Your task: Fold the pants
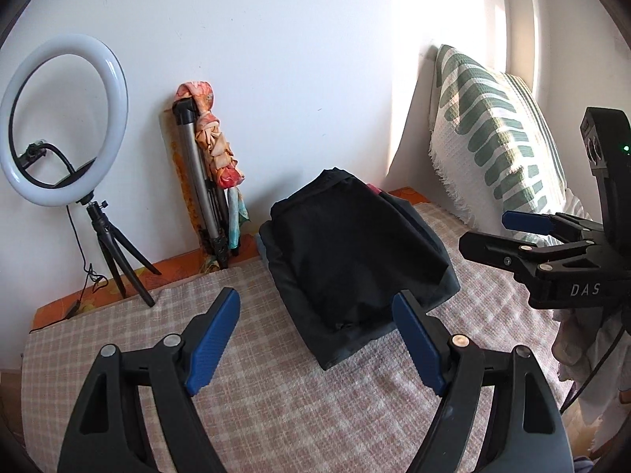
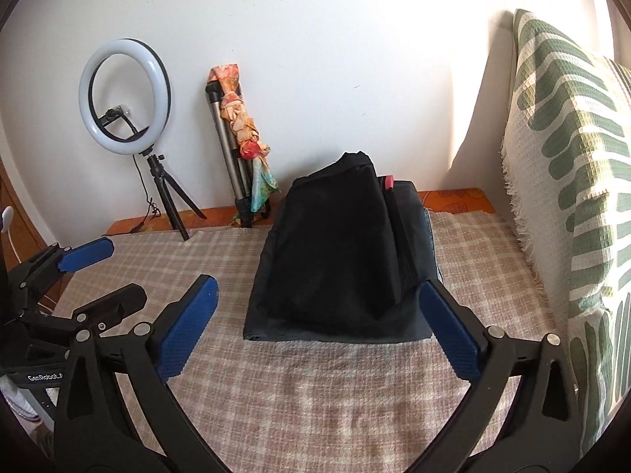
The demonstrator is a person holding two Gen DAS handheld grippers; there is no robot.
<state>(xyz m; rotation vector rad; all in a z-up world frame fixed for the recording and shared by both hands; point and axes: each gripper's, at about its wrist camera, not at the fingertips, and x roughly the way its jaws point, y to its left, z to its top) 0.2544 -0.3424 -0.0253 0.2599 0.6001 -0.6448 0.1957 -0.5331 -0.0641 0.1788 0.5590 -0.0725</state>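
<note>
The soft, floppy pants (image 2: 335, 252) lay folded at 12 o'clock, best pinched by an edge, while the left gripper (image 1: 315, 339) and right gripper (image 2: 315, 327) gaped apart, holding nothing.

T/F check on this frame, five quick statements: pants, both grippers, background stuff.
1. The black pants lie folded in a stack on the checked blanket. True.
2. The left gripper is shut on the pants. False: its jaws are open, empty and short of the stack.
3. The right gripper is open and holds nothing. True.
4. The ring light lies flat on the blanket. False: it stands upright on a small tripod by the wall.
5. A green-patterned pillow leans at the right side. True.
</note>
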